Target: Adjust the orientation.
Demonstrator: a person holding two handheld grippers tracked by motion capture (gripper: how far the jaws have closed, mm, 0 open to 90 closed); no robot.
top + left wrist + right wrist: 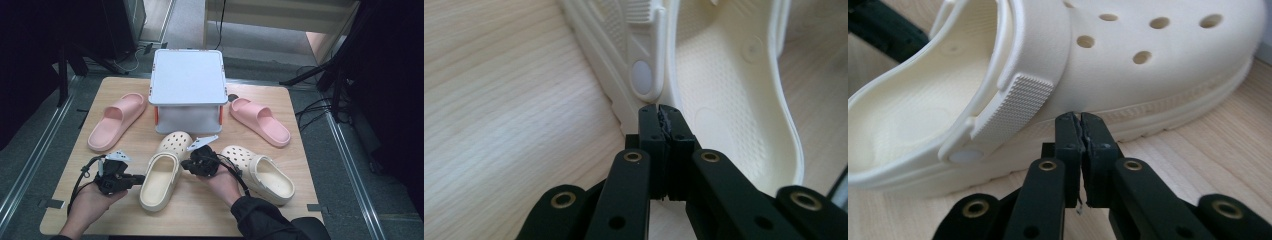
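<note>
A cream clog (pixel 160 177) lies in the middle of the wooden table, toe pointing away from me. My left gripper (pixel 142 178) is shut, with nothing between the jaws. In the left gripper view its tips (pixel 659 114) rest against the clog's (pixel 724 75) outer side, just below the strap rivet. My right gripper (pixel 184 165) is shut and empty too. Its tips (pixel 1080 121) touch the sole edge on the opposite side of the same clog (pixel 1123 60), under the strap. The two grippers flank this clog. The left gripper (pixel 883 30) also appears beyond the heel in the right gripper view.
A second cream clog (pixel 265 175) lies to the right, near my right hand. Two pink slides (pixel 117 120) (pixel 260 120) flank a white lidded box (pixel 187 80) at the back. Bare table (pixel 200 215) lies in front of the clogs.
</note>
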